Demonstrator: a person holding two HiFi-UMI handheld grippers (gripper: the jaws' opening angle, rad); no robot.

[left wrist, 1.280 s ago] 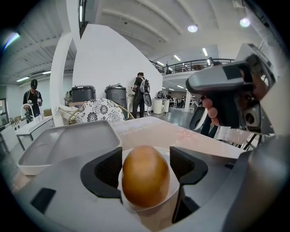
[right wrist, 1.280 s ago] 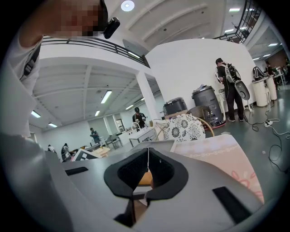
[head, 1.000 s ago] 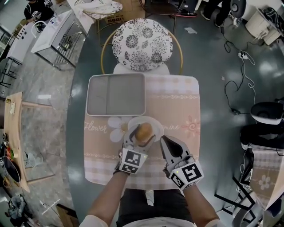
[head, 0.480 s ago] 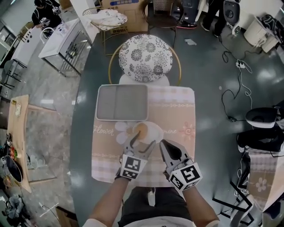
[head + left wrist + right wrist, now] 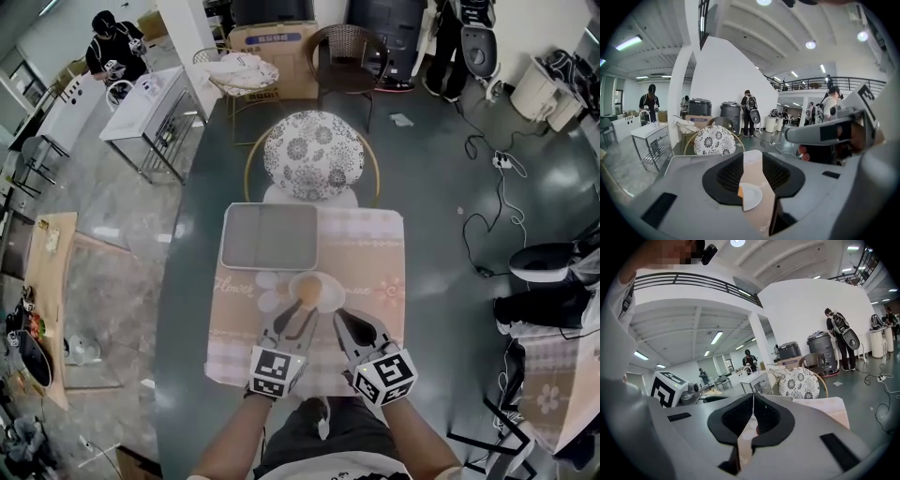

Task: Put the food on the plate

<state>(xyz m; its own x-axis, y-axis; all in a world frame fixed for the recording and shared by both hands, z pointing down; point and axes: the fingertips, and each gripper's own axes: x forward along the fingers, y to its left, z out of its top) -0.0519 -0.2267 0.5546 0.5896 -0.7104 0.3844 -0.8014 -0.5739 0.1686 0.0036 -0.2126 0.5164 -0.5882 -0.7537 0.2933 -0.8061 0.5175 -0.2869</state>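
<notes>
Two hand-held grippers hover side by side over the near edge of a small table covered with a pink checked cloth (image 5: 375, 253), seen from above. The left gripper (image 5: 298, 317) points at a white plate (image 5: 330, 294) in the middle of the table. Its jaws have just been closing and now stand a narrow gap apart with nothing between them; in the left gripper view, the cloth and the plate show through that gap. The food (image 5: 306, 288), a small golden-brown piece, lies on the plate's left half, just beyond the left gripper's tips and not touching them. The right gripper (image 5: 343, 320) is just beside the left one, near the plate's near right edge, and its jaws are together at the tips and hold nothing. An empty grey tray (image 5: 270, 236) sits on the far left of the table, just behind the plate. A chair with a black-and-white flowered cushion (image 5: 313, 155) stands at the table's far side.
</notes>
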